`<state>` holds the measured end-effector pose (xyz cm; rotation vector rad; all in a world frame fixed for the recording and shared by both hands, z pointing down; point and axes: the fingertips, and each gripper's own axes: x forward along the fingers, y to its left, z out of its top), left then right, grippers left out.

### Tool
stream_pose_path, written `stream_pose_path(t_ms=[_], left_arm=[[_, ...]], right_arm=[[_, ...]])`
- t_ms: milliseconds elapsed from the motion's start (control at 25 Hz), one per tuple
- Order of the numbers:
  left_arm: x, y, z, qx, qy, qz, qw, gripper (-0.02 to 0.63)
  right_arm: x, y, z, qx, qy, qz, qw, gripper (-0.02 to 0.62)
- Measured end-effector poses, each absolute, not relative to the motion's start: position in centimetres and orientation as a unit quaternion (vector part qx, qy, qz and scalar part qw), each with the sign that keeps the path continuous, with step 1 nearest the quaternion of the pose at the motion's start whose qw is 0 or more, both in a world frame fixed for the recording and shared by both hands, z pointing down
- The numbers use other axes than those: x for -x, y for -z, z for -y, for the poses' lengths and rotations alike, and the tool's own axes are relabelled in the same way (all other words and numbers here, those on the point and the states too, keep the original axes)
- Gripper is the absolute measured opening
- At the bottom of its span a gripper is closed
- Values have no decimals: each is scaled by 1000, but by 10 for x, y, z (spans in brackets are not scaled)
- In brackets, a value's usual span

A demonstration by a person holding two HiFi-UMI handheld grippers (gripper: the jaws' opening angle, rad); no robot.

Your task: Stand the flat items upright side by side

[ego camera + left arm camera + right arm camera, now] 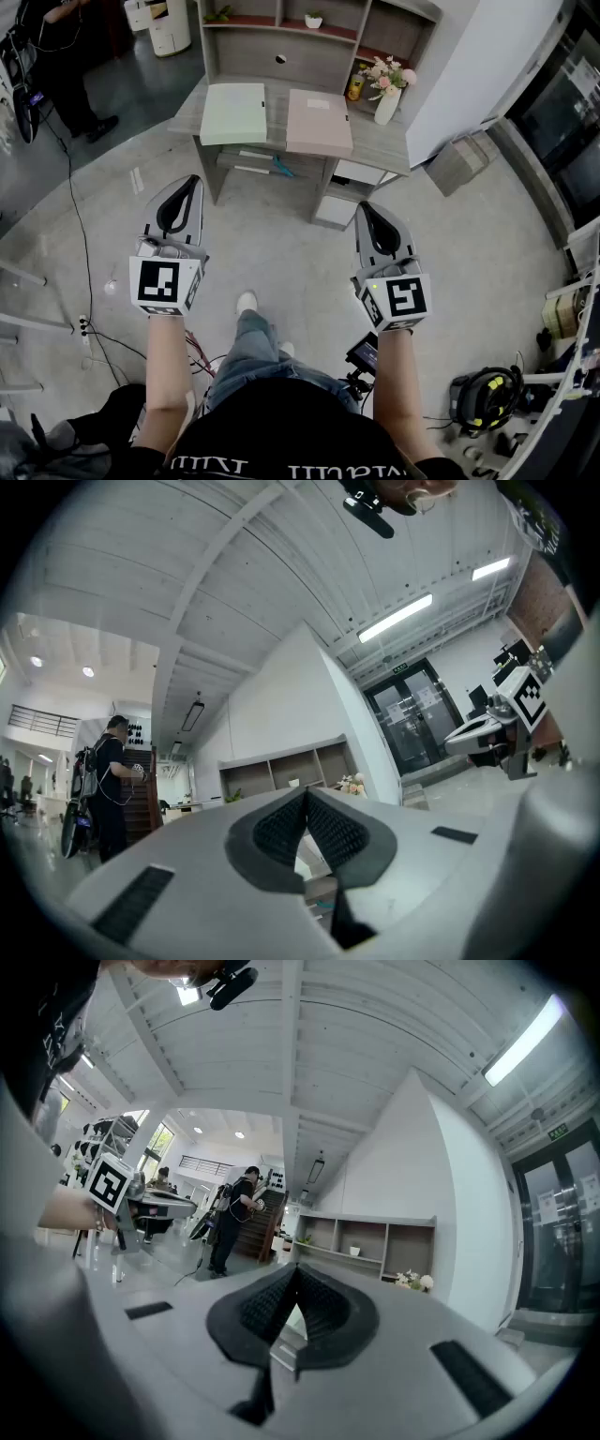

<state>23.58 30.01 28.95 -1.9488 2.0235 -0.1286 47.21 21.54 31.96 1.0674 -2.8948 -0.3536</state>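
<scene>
A: Where do things stand, starting from the left?

B: The left gripper (pixel 192 184) has its jaws pressed together with nothing between them. It hangs in the air well short of the desk (pixel 375 146). The green flat item (pixel 233 113) lies face up on the desk's left half, reaching the front edge.

A: And further right?

B: The pink flat item (pixel 319 122) lies flat just beside the green one, with a narrow gap between them and its near side at the front edge too. The right gripper (pixel 365 206) is also closed on nothing and well apart from the desk. A vase of flowers (pixel 387 101) stands at the back right corner.

A: So nothing is upright yet. How should the approach go?

B: I'd step in and part both sets of jaws first. Then take the green item by its front edge, where the jaws can get a bite, and tip it up on its long side. The shelf unit (pixel 281 56) at the back edge could support it. The pink one goes tight against it, clear of the vase.
</scene>
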Motion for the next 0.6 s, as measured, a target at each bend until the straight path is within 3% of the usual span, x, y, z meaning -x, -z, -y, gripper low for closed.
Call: stream_pose_path(t_ms=[600], left_arm=[[-211, -289, -277, 659, 38, -739, 136, 14]], right_arm=[[-454, -322, -186, -319, 75, 945, 1, 17]])
